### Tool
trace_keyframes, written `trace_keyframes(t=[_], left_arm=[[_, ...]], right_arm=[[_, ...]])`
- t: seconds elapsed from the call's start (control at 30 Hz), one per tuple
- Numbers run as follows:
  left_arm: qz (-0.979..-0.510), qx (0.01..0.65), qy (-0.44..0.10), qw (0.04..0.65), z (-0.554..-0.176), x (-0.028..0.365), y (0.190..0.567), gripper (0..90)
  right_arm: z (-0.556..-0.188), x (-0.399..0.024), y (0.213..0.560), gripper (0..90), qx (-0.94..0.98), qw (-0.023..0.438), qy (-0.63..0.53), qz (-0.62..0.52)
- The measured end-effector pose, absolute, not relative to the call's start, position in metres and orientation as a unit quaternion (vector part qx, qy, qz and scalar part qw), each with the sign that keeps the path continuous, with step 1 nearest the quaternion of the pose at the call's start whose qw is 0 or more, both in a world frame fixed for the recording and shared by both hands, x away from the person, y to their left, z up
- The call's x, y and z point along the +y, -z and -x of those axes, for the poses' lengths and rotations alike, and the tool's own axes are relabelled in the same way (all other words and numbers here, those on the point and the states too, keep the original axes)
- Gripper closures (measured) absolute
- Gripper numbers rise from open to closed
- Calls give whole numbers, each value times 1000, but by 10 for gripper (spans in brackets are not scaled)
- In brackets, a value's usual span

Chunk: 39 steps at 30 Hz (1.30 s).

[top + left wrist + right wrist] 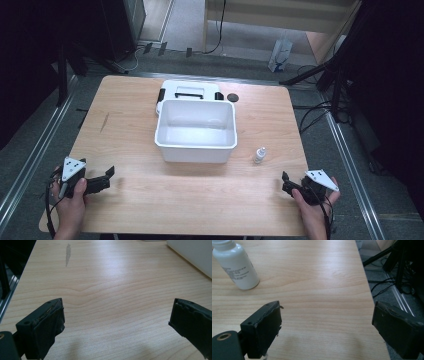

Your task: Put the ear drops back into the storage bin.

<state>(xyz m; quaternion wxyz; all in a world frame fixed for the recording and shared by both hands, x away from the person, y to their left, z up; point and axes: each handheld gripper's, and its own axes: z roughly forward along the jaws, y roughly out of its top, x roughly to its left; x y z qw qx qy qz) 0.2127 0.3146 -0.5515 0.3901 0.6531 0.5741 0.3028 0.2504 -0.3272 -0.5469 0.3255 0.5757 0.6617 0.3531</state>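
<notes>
A white plastic bin (195,145) stands open in the middle of the wooden table (150,200); its wall (192,255) edges into the left gripper view at the upper right. A small white bottle (259,155) stands upright to the right of the bin, and appears in the right gripper view as bottle (235,265) at the upper left. My left gripper (109,176) rests near the front left corner, open, nothing between its jaws (117,307). My right gripper (285,182) sits near the front right corner, open and empty (325,310), a short way from the bottle.
Behind the bin lies a white lid (190,92) with black latches, and a small black round cap (232,97) beside it. The table's right edge (372,297) runs close to my right gripper, with cables (384,287) on the floor beyond. A grey smear (67,253) marks the wood at left.
</notes>
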Motion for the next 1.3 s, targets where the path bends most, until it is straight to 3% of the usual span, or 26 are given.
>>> trace_keyframes(t=[1.3], left_arm=[[-660,571,-300,386,-214,314,552,4]], right_arm=[[-302,-283,493,118,868,171,-92,-456]])
